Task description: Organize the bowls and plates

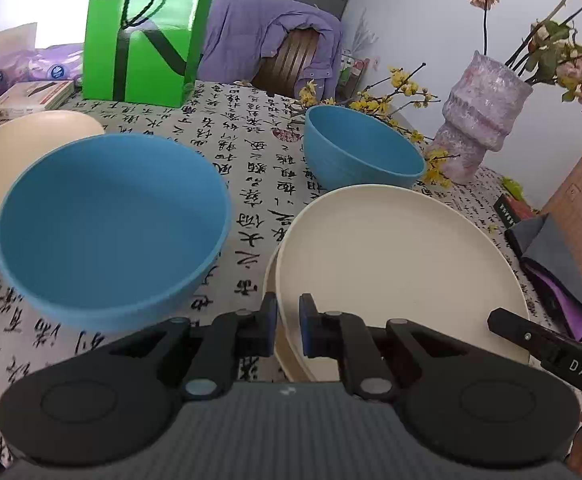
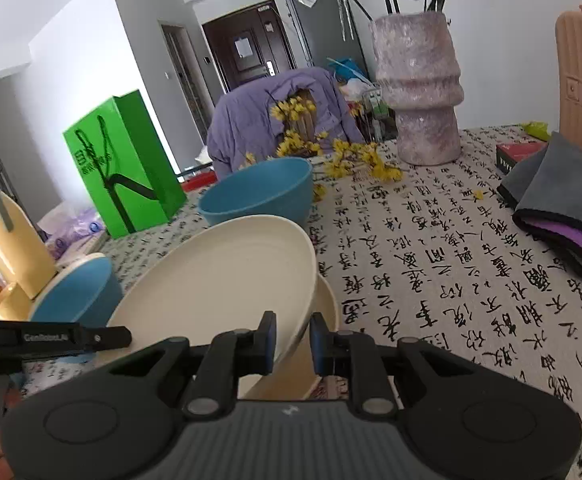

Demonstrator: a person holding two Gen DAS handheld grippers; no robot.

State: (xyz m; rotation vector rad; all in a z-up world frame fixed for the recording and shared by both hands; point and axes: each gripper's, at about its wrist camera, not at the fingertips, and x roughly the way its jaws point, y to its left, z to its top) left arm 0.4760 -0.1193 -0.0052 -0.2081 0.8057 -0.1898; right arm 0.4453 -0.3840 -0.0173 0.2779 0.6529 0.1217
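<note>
A cream plate (image 1: 395, 264) hangs tilted over a second cream plate (image 1: 270, 280) on the calligraphy tablecloth. My left gripper (image 1: 288, 330) is shut on its near rim. My right gripper (image 2: 294, 344) is shut on the same cream plate (image 2: 219, 276), with the lower plate (image 2: 328, 304) showing under it. A big blue bowl (image 1: 111, 232) stands left of the plates, and another blue bowl (image 1: 359, 148) stands behind them. A third cream plate (image 1: 19, 152) lies at the far left.
A green paper bag (image 1: 147, 32) stands at the back. A mottled vase (image 2: 419, 88) with flowers and yellow sprigs (image 2: 355, 160) sits back right. Grey and purple cloths (image 2: 563, 208) lie at the right edge. A yellow bottle (image 2: 11, 240) is at the left.
</note>
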